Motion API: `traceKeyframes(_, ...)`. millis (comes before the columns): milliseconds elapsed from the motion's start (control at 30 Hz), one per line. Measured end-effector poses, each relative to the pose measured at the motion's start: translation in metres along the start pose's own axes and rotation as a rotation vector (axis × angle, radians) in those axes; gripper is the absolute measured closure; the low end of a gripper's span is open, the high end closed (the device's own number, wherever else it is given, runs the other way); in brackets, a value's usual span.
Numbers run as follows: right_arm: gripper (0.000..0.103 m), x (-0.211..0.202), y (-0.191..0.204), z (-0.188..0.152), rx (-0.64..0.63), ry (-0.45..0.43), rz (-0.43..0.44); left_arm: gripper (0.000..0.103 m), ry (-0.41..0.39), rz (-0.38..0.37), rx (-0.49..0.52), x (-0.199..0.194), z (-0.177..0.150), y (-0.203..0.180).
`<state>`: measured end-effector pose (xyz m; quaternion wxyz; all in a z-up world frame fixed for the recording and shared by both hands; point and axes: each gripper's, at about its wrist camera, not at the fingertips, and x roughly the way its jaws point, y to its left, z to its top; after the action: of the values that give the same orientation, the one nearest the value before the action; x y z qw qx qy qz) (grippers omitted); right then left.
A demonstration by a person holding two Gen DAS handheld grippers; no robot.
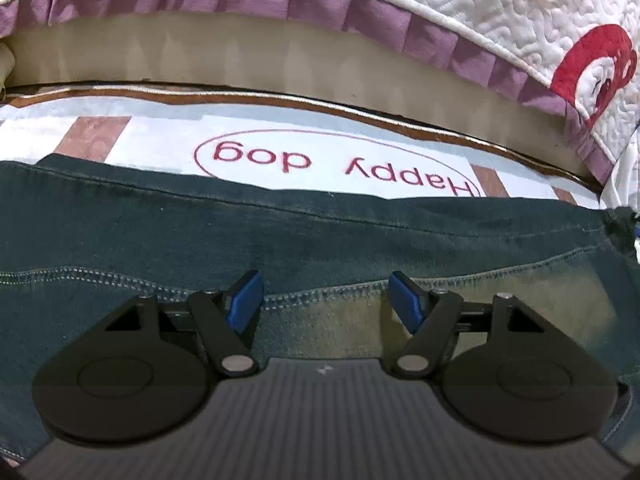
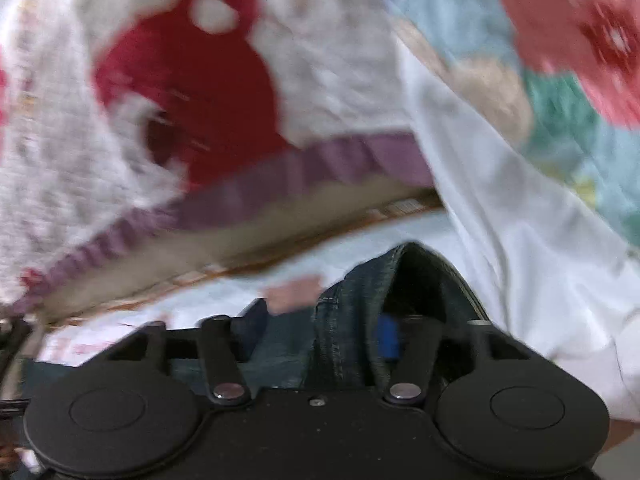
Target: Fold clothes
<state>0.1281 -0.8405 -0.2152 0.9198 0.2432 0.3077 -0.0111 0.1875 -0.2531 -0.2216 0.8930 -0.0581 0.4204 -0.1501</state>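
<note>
Blue pads of the left gripper [image 1: 326, 300] stand well apart, and nothing is pressed between them; it is released. It hovers just over the jeans [image 1: 280, 232], above a stitched seam [image 1: 120, 276] that runs across the denim from left to right. The jeans lie flat and wide on a pale printed sheet [image 1: 160, 136], on which the red words "Happy dog" read upside down at the far side of the cloth. Probably the garment is spread out like this so that a straight fold can be made. Beyond the sheet comes a brown edge band [image 1: 360, 108], and then a white quilt [image 1: 500, 8] with a purple frill and red figures, hanging over the far side.

The right gripper [image 2: 320, 332] is at one end of the same jeans, where the denim rises into a small hump [image 2: 404, 264]. This picture is blurred. The right pad sits in the dark hollow under the hump and the left pad is outside it, so the cloth is between the jaws, but they look spread and do not seem to press on it. To the right of it lies a white cloth [image 2: 500, 208] with a flowered fabric [image 2: 568, 40] farther behind.

As a judgement, both grippers are placed along the garment to take hold of it for the next fold, which is not yet begun.
</note>
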Motion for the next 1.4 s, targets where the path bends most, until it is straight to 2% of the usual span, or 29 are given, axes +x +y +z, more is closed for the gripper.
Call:
traceKeyframes(33, 0.053, 0.004, -0.005, -0.003, 0.009, -0.004, 0.017, 0.035, -0.011, 0.005, 0.012, 0.0, 0.001, 0.0)
traceKeyframes(67, 0.084, 0.007, -0.01, -0.005, 0.018, -0.009, 0.036, 0.035, -0.025, 0.013, 0.041, 0.001, 0.005, -0.002)
traceKeyframes(100, 0.084, 0.001, -0.015, 0.0, 0.051, -0.058, 0.11, 0.035, -0.04, 0.022, 0.07, 0.002, 0.008, -0.004)
traceKeyframes(167, 0.085, -0.029, -0.022, 0.014, 0.142, -0.261, 0.231, 0.035, -0.068, 0.038, 0.127, 0.003, 0.015, -0.007)
traceKeyframes(200, 0.086, -0.041, -0.024, 0.025, 0.169, -0.326, 0.242, 0.035, -0.083, 0.047, 0.155, 0.003, 0.018, -0.008)
traceKeyframes(267, 0.086, -0.05, -0.013, 0.035, 0.088, -0.364, 0.123, 0.033, -0.111, 0.077, 0.216, 0.008, 0.026, -0.011)
traceKeyframes(333, 0.086, -0.036, 0.006, 0.032, 0.001, -0.322, -0.02, 0.033, -0.12, 0.098, 0.274, 0.016, 0.035, -0.012)
traceKeyframes(500, 0.085, -0.012, -0.001, 0.019, 0.054, -0.259, -0.091, 0.032, -0.066, 0.094, 0.389, 0.037, 0.047, -0.02)
traceKeyframes(633, 0.086, -0.013, 0.021, 0.02, -0.064, -0.29, -0.172, 0.031, -0.031, 0.101, 0.478, 0.05, 0.046, -0.028)
traceKeyframes(733, 0.087, -0.018, 0.044, 0.025, -0.185, -0.357, -0.263, 0.029, -0.021, 0.128, 0.455, 0.052, 0.043, -0.029)
traceKeyframes(767, 0.088, -0.009, 0.049, 0.029, -0.214, -0.336, -0.289, 0.028, -0.02, 0.134, 0.432, 0.052, 0.042, -0.028)
traceKeyframes(833, 0.087, 0.003, 0.04, 0.032, -0.106, -0.202, -0.345, 0.028, -0.017, 0.146, 0.385, 0.051, 0.04, -0.025)
traceKeyframes(867, 0.072, 0.003, 0.036, 0.037, 0.031, -0.13, -0.375, 0.028, -0.018, 0.151, 0.365, 0.049, 0.039, -0.024)
traceKeyframes(900, 0.064, -0.003, 0.031, 0.043, 0.197, -0.082, -0.399, 0.028, -0.027, 0.153, 0.349, 0.043, 0.039, -0.025)
traceKeyframes(1033, 0.051, -0.043, 0.059, 0.064, 0.215, -0.167, -0.375, 0.028, -0.057, 0.135, 0.286, 0.016, 0.033, -0.031)
traceKeyframes(1100, 0.051, -0.054, 0.071, 0.068, 0.198, -0.161, -0.392, 0.028, -0.05, 0.118, 0.279, 0.002, 0.025, -0.04)
traceKeyframes(1200, 0.051, -0.074, 0.077, 0.067, 0.314, -0.173, -0.243, 0.028, -0.016, 0.124, 0.269, -0.008, 0.012, -0.057)
traceKeyframes(1300, 0.05, -0.1, 0.079, 0.033, 0.385, -0.221, -0.168, 0.028, 0.03, 0.089, 0.23, -0.009, -0.001, -0.073)
traceKeyframes(1333, 0.045, -0.112, 0.075, 0.011, 0.409, -0.23, -0.193, 0.028, 0.053, 0.092, 0.216, -0.01, -0.007, -0.077)
traceKeyframes(1367, 0.044, -0.123, 0.071, -0.012, 0.432, -0.238, -0.221, 0.028, 0.076, 0.095, 0.203, -0.011, -0.012, -0.08)
traceKeyframes(1400, 0.044, -0.127, 0.075, -0.018, 0.419, -0.204, -0.254, 0.028, 0.094, 0.102, 0.195, -0.012, -0.017, -0.084)
